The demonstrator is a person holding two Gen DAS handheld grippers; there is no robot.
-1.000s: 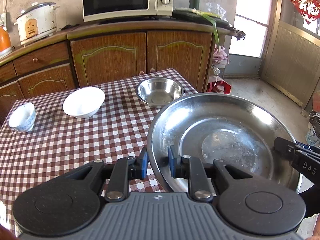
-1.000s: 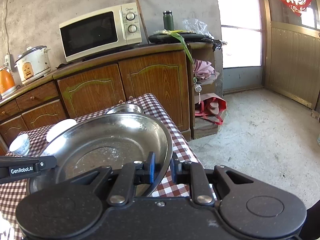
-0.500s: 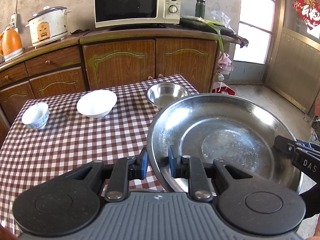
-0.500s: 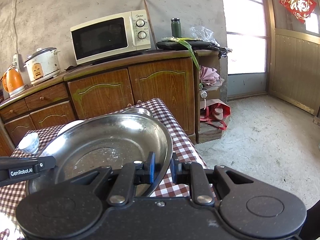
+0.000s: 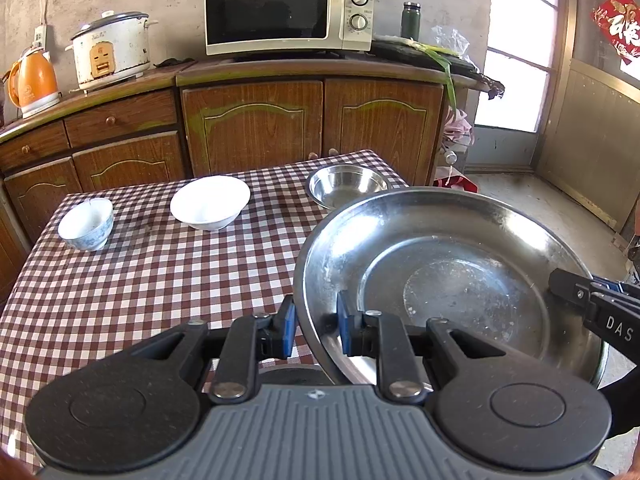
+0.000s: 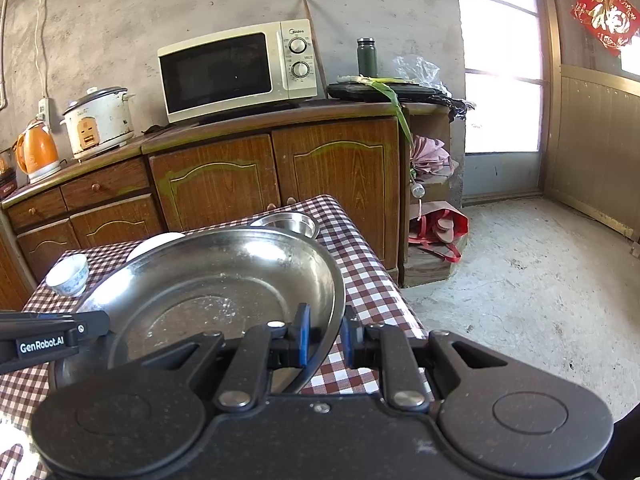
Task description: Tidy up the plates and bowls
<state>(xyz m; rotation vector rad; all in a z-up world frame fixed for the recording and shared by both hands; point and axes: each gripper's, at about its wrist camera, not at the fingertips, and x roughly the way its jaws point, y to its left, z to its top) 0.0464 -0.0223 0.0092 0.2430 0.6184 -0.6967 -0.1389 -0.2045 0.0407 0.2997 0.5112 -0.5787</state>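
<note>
Found the left gripper (image 5: 315, 330) clamped on the near-left rim of the large, shallow stainless-steel plate (image 5: 452, 280), one blue pad inside the rim and one outside, jaws nearly closed with only the thin metal between. Found the right gripper (image 6: 323, 338) pinched likewise on the opposite rim of the same plate, its black fingers also visible at the right of the left wrist view. Noted the plate carried clear of the red-and-white checked tabletop (image 5: 160, 280), hanging over the right edge near the front corner and roughly level with a slight tilt. Observed the small stainless-steel bowl (image 5: 347, 185) at the far right corner of the tabletop, the wide white ceramic bowl (image 5: 209, 201) near the middle of the far edge, and the small blue-patterned white cup-bowl (image 5: 85, 223) toward the far left corner, all well apart. Judged the step in hand to be a two-handed transfer of the plate toward a resting spot on the tabletop. Recommended keeping both grips level and moving together, since a thin polished rim could slip or pivot between pads if one side led. Recommended lowering onto bare cloth short of the steel bowl, setting the base flat before easing either grip, and releasing both sides together to avoid a tip or clatter off the right edge.
</note>
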